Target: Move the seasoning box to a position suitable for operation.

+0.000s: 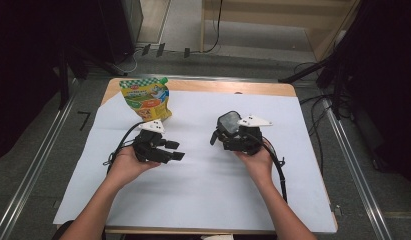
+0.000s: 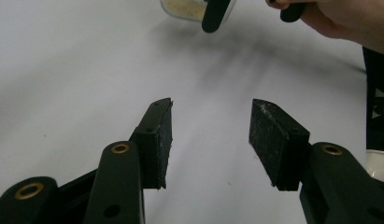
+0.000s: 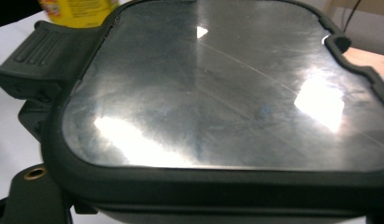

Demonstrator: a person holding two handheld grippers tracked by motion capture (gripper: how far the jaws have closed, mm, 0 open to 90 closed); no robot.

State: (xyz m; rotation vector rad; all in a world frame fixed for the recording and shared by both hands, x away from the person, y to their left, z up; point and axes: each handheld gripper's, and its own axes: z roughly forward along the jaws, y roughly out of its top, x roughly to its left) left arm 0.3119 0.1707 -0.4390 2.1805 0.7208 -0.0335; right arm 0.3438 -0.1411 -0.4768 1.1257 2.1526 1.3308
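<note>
Right gripper (image 1: 224, 131): jaws clamped on the box (image 3: 217, 88) with the clear lid, held up.
Left gripper (image 2: 210, 140): jaws apart, nothing inside.
Pouch (image 1: 146, 97): untouched on the tabletop (image 1: 203, 200).
Left to do: probably open the box.

Yellow-green pouch (image 1: 147, 99) printed with lettering too small and blurred to read, no other text

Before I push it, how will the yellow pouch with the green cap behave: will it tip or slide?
The yellow standing pouch with green cap looks soft-sided, so it would probably dent rather than resist a push. It stands upright on a narrow base, so a high push may tip it. Its glossy film could slide easily on the white paper sheet.
</note>
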